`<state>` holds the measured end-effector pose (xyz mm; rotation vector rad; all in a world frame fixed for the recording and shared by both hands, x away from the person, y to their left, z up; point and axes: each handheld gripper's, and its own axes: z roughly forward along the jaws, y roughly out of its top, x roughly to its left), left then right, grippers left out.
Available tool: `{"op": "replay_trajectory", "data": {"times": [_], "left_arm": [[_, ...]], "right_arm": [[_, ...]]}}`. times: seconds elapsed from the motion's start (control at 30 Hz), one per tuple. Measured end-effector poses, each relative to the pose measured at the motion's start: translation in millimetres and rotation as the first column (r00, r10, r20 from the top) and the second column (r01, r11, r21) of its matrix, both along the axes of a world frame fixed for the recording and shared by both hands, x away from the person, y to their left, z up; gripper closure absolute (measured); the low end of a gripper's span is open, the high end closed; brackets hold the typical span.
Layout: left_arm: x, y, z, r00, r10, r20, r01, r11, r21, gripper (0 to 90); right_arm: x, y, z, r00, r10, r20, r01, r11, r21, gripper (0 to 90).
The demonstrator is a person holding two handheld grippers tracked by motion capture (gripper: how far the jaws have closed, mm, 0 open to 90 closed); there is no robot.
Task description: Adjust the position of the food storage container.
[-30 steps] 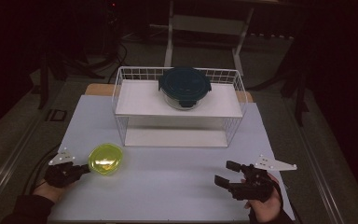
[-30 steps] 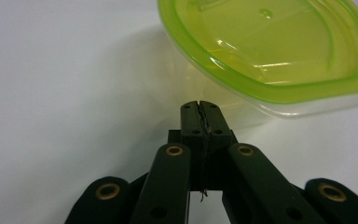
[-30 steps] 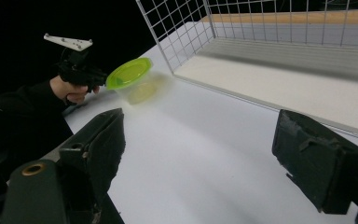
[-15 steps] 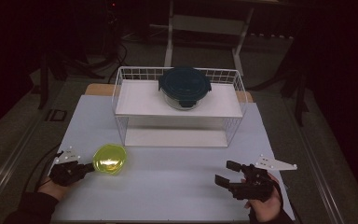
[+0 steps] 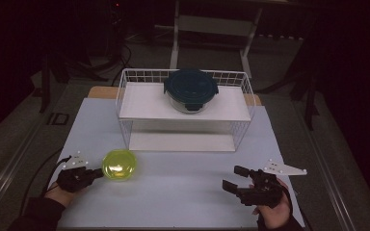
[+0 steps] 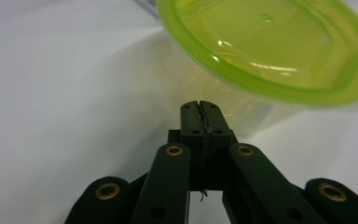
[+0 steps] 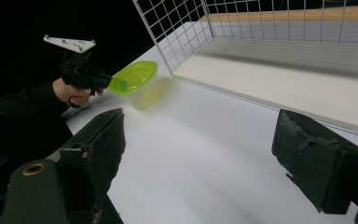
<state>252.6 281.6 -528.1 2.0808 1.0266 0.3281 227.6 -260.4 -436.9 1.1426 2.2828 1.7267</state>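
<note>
A clear tub with a yellow-green lid [image 5: 119, 165] sits on the white table at the front left; the left gripper view shows that lid [image 6: 279, 46] close up. My left gripper [image 5: 98, 172] is shut with nothing between its jaws, and its tip [image 6: 199, 106] rests right at the tub's wall under the lid's rim. My right gripper [image 5: 234, 177] hovers open and holds nothing at the front right, well apart from the tub [image 7: 135, 79]. A round glass container with a dark teal lid [image 5: 191, 89] stands on top of the white wire shelf [image 5: 183, 103].
The wire shelf rack [image 7: 242, 28] stands at the middle back of the table, with a low white board [image 5: 180, 142] under it. Bare table surface [image 5: 173, 187] lies between the two grippers. Dark floor and stand legs surround the table.
My left gripper and the green-lidded tub have both shifted a little to the right. The right gripper has barely moved.
</note>
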Motion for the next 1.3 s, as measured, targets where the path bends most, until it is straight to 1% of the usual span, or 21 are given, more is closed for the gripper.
{"op": "replay_trajectory", "data": {"times": [0.03,0.1,0.13,0.23,0.27,0.43,0.5,0.57,0.6,0.73,0.77,0.93,1.03,1.1,1.17,1.2,1.3], "left_arm": [[-0.7,-2.6,0.0,0.9999,-0.012,-0.003,0.012,0.9999,-0.003,88.8],[-2.0,-7.9,-0.7,0.9995,-0.03,-0.005,0.03,0.9995,0.01,88.8],[-1.9,-9.4,-1.3,0.9991,-0.041,-0.016,0.041,0.9992,0.004,88.8],[-2.1,-13.5,-2.7,0.9979,-0.06,-0.023,0.06,0.9982,0.008,88.8],[-1.8,-14.5,-3.1,0.998,-0.061,-0.02,0.061,0.9979,0.02,88.8],[5.8,-10.9,-5.5,0.9994,-0.021,-0.028,0.022,0.9987,0.046,88.9],[10.1,-8.2,-5.5,0.9997,-0.001,-0.026,0.002,0.9991,0.042,88.8],[15.1,-5.6,-5.2,0.9997,0.016,-0.02,-0.016,0.9996,0.024,88.8],[17.3,-5.2,-5.2,0.9997,0.023,-0.012,-0.022,0.9995,0.024,88.8],[25.7,-6.6,-6.5,0.9997,0.024,-0.008,-0.023,0.9996,0.013,88.9],[27.2,-8.1,-7.0,0.9996,0.027,-0.007,-0.026,0.9995,0.019,88.9],[30.2,-15.6,-8.0,0.9999,0.0,-0.017,0.0,0.9998,0.019,88.8],[27.2,-18.3,-7.5,0.9997,-0.013,-0.021,0.014,0.9998,0.017,88.9],[24.0,-21.3,-7.0,0.9995,-0.025,-0.02,0.025,0.9994,0.023,88.9],[20.9,-24.6,-6.0,0.9989,-0.04,-0.023,0.04,0.9991,0.017,88.8],[19.4,-26.7,-5.6,0.9986,-0.049,-0.02,0.05,0.9986,0.019,88.8],[15.2,-34.0,-4.1,0.997,-0.076,-0.015,0.077,0.9971,0.005,88.8]], "right_arm": [[-0.1,0.4,0.0,1.0,0.001,0.0,-0.001,1.0,-0.001,16.8],[-0.3,0.8,0.2,1.0,0.003,0.0,-0.003,1.0,0.001,16.8],[-0.3,0.8,0.3,1.0,0.003,0.001,-0.003,1.0,0.0,16.8],[-0.3,0.4,0.3,1.0,0.002,-0.002,-0.002,1.0,0.003,16.8],[-0.3,0.3,0.3,1.0,0.002,-0.001,-0.002,1.0,0.004,16.8],[-0.1,0.6,0.4,1.0,0.003,-0.003,-0.003,1.0,0.007,16.8],[-0.1,0.9,0.1,1.0,0.003,-0.003,-0.003,1.0,0.008,16.8],[0.5,0.9,-0.3,1.0,0.005,-0.005,-0.005,1.0,0.009,16.8],[0.7,0.7,-0.5,1.0,0.005,-0.007,-0.005,1.0,0.009,16.8],[0.8,0.9,-1.1,1.0,0.003,-0.006,-0.003,1.0,0.006,16.9],[0.7,0.9,-1.1,1.0,0.003,-0.004,-0.003,1.0,0.005,16.9],[0.5,-0.2,-1.3,1.0,0.0,-0.006,0.0,1.0,0.005,16.8],[0.0,-1.2,-1.1,1.0,0.001,-0.002,-0.001,1.0,0.004,16.9],[0.3,-1.8,-1.2,1.0,-0.002,-0.002,0.002,1.0,0.005,16.8],[0.5,-1.8,-1.2,1.0,-0.002,-0.003,0.002,1.0,0.007,16.8],[0.5,-1.6,-1.1,1.0,-0.002,-0.002,0.002,1.0,0.006,16.9],[0.1,-0.7,-0.7,1.0,0.002,-0.001,-0.002,1.0,0.007,16.9]]}}
